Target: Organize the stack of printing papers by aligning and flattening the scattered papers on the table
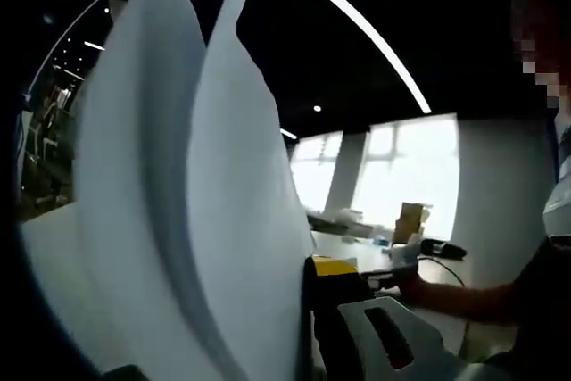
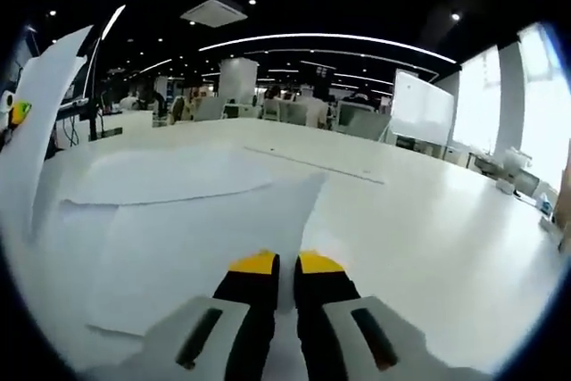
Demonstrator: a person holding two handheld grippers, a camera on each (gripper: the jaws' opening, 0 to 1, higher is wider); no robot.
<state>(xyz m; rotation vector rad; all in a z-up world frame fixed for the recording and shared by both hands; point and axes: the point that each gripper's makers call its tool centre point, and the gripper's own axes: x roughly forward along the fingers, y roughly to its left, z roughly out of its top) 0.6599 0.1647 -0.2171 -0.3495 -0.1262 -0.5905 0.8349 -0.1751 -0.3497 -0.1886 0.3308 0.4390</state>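
Note:
Several white printing papers (image 1: 178,202) stand upright and curl in front of the left gripper view. My left gripper (image 1: 299,310) is shut on their lower edge; its right fingertip (image 1: 335,267) is yellow and shows beside the sheets, while the other jaw is hidden behind them. In the right gripper view, more sheets (image 2: 178,220) lie loosely overlapped on the white table (image 2: 428,220). My right gripper (image 2: 287,265) hovers low over their near edge, its jaws closed together with only a thin slit between them. The raised papers (image 2: 36,131) show at the far left.
A person's arm (image 1: 464,296) reaches over the table at the right of the left gripper view. Behind it a small box (image 1: 409,220) and a dark device (image 1: 442,249) sit on the table. Office desks and chairs (image 2: 285,111) stand far back.

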